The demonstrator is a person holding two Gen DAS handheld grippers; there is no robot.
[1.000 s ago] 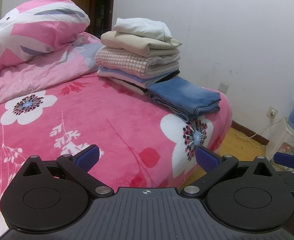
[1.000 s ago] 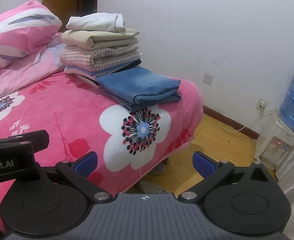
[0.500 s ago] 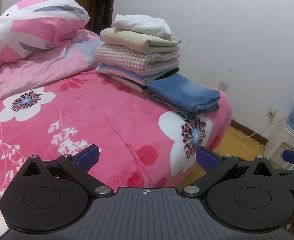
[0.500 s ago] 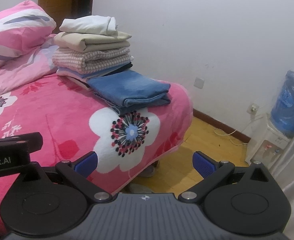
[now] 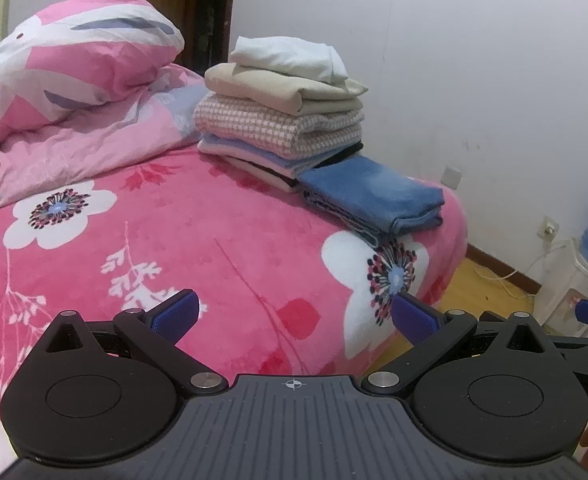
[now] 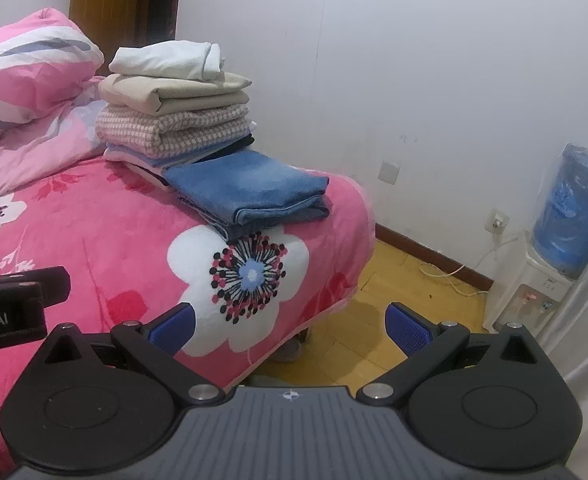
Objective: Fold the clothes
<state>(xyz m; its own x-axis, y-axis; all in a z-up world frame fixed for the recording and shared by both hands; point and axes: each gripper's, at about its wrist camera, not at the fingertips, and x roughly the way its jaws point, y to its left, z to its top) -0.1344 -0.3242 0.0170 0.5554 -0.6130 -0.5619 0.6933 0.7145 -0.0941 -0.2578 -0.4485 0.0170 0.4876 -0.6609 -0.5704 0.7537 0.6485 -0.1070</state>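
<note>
A stack of folded clothes (image 5: 285, 112) stands at the far side of the bed, white on top, then beige, pink check and pale blue layers. Folded blue jeans (image 5: 374, 196) lie in front of it near the bed's corner. Both appear in the right wrist view too: the stack (image 6: 173, 108) and the jeans (image 6: 249, 188). My left gripper (image 5: 294, 316) hangs open over the pink blanket, well short of the clothes, nothing between its fingers. My right gripper (image 6: 289, 328) is open over the bed's edge and the floor, empty.
A pink flowered blanket (image 5: 173, 232) covers the bed. A rumpled pink quilt and pillow (image 5: 73, 72) lie at the back left. A water dispenser (image 6: 566, 232) stands by the white wall at right, with cables on the wooden floor (image 6: 414, 288).
Both views have shifted slightly; the clothes sit a little further right in the right wrist view than half a second ago. Both grippers stay open and empty.
</note>
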